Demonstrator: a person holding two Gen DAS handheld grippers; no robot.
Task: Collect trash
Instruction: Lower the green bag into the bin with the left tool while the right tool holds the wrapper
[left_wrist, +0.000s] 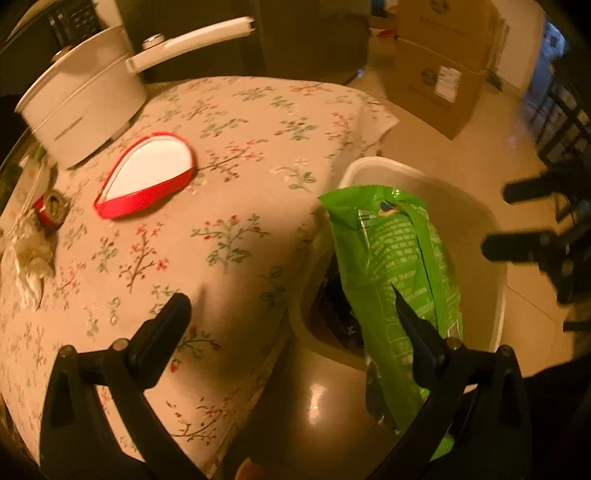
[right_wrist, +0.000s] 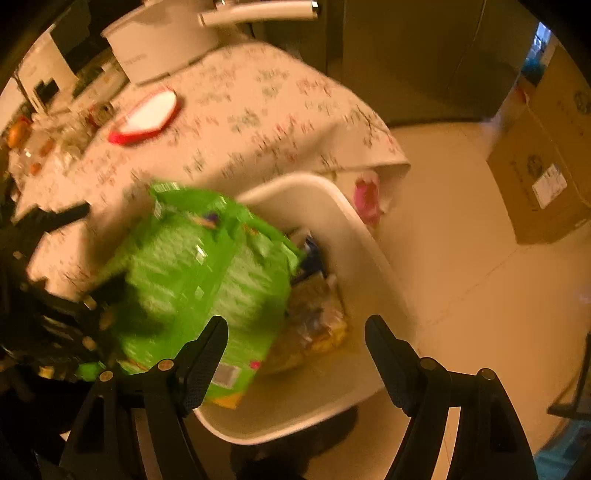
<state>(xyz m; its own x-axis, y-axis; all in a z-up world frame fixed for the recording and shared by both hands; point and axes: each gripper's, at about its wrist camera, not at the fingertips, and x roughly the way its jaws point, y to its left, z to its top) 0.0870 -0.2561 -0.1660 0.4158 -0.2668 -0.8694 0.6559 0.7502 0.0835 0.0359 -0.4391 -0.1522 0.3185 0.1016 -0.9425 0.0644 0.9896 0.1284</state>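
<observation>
A green snack bag (left_wrist: 395, 266) stands partly in a white trash bin (left_wrist: 436, 177) beside the table; it also shows in the right wrist view (right_wrist: 199, 273) over the bin (right_wrist: 317, 199), which holds other wrappers (right_wrist: 317, 325). My left gripper (left_wrist: 291, 306) is open; its right finger (left_wrist: 417, 328) lies against the bag, not clamping it. My right gripper (right_wrist: 295, 328) is open and empty above the bin. A crushed red can (left_wrist: 50, 208) and crumpled white paper (left_wrist: 27, 258) lie at the table's left edge.
A floral-clothed table (left_wrist: 229, 206) carries a white saucepan (left_wrist: 81, 107) and a red-rimmed white lid (left_wrist: 147, 173). Cardboard boxes (left_wrist: 439, 74) stand on the tiled floor beyond. A dark chair (left_wrist: 561, 122) is at the right. More clutter sits at the table's far left (right_wrist: 55, 136).
</observation>
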